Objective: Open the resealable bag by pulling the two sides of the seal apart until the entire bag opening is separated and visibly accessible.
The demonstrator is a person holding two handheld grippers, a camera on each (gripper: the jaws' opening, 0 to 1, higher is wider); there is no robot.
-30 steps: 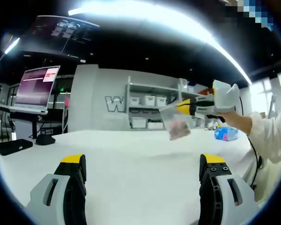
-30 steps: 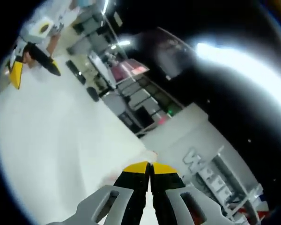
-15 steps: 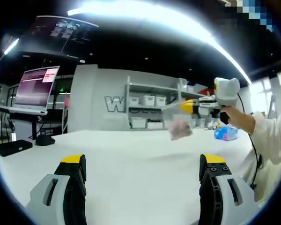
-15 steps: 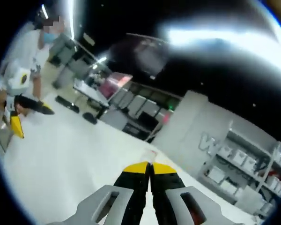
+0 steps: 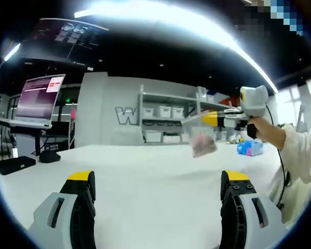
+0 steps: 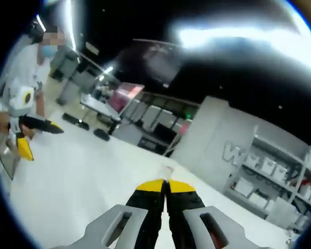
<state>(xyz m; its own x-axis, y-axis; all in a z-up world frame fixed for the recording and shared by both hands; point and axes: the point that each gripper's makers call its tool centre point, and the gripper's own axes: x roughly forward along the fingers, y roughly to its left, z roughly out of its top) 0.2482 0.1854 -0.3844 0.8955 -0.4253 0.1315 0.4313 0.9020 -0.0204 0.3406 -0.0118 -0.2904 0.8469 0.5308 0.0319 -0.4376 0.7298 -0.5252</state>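
A clear resealable bag (image 5: 202,139) with pinkish contents hangs in the air above the white table (image 5: 155,166), seen in the left gripper view. My right gripper (image 5: 211,119) comes in from the right and is shut on the bag's top edge. In the right gripper view its yellow-tipped jaws (image 6: 166,185) are pressed together, with a sliver of the bag (image 6: 167,170) poking out past them. My left gripper (image 5: 159,179) stands open low over the table, well short of the bag, nothing between its jaws. The left gripper (image 6: 39,137) also appears far left in the right gripper view, held by a person.
A screen on a stand (image 5: 40,96) and a black object (image 5: 13,162) sit at the table's left. Shelves with white bins (image 5: 163,111) line the back wall. A blue item (image 5: 250,148) lies at the right, behind the person's sleeve (image 5: 298,150).
The right gripper has carried the bag a little to the right in the left gripper view. The right gripper view has rolled and swung with the hand. The left gripper stays put.
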